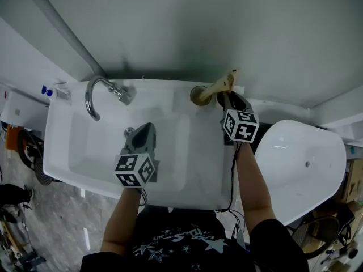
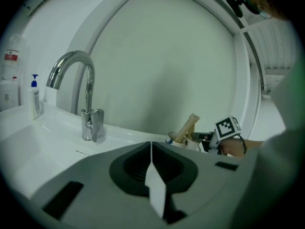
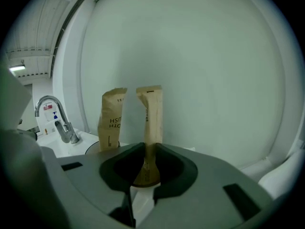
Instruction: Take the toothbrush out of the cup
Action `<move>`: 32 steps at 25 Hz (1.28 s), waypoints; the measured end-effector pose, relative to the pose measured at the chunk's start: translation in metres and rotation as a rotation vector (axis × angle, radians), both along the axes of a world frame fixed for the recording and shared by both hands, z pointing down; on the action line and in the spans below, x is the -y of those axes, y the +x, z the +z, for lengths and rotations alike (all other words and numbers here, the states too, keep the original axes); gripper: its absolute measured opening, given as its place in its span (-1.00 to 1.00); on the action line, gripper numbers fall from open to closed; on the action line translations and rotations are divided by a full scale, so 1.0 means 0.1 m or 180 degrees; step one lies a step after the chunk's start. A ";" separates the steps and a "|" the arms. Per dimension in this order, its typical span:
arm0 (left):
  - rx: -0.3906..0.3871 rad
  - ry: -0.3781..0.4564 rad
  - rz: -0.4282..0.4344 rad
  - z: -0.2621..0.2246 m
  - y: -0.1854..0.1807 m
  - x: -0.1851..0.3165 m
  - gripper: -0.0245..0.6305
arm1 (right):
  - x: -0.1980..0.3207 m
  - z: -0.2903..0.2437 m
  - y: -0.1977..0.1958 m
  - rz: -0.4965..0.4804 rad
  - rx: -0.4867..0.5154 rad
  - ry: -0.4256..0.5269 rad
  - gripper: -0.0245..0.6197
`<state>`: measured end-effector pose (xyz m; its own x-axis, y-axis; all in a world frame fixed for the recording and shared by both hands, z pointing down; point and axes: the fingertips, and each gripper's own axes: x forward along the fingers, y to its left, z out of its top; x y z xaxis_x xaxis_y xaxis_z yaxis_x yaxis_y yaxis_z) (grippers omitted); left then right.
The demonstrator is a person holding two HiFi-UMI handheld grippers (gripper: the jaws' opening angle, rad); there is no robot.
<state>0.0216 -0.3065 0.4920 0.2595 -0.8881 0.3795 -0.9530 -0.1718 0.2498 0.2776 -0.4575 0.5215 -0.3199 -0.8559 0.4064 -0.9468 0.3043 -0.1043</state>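
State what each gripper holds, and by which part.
Right gripper pinches a wrapped toothbrush below its middle; left gripper holds nothing.

A white sink (image 1: 170, 90) with a chrome tap (image 1: 92, 97) stands against a plain pale wall (image 1: 198, 27). Right of the sink is a toilet with its white lid (image 1: 300, 163) down. Left of the sink lies grey marbled floor (image 1: 57, 220), and a blue-topped pump bottle (image 2: 35, 97) stands at the sink's left end.
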 end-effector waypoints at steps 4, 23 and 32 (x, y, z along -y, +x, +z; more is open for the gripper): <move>-0.0028 -0.0021 0.0035 0.03 0.03 -0.01 -0.86 | 0.00 0.01 0.02 0.0036 -0.0012 -0.0006 -0.74; -0.0123 0.0067 0.0266 -0.11 0.03 -0.16 -0.86 | -0.17 -0.62 0.13 0.0335 0.0204 0.0361 -0.83; -0.0224 0.0084 0.0494 -0.17 0.03 -0.36 -0.86 | -0.60 -0.96 0.12 0.0488 0.0170 0.0516 -0.83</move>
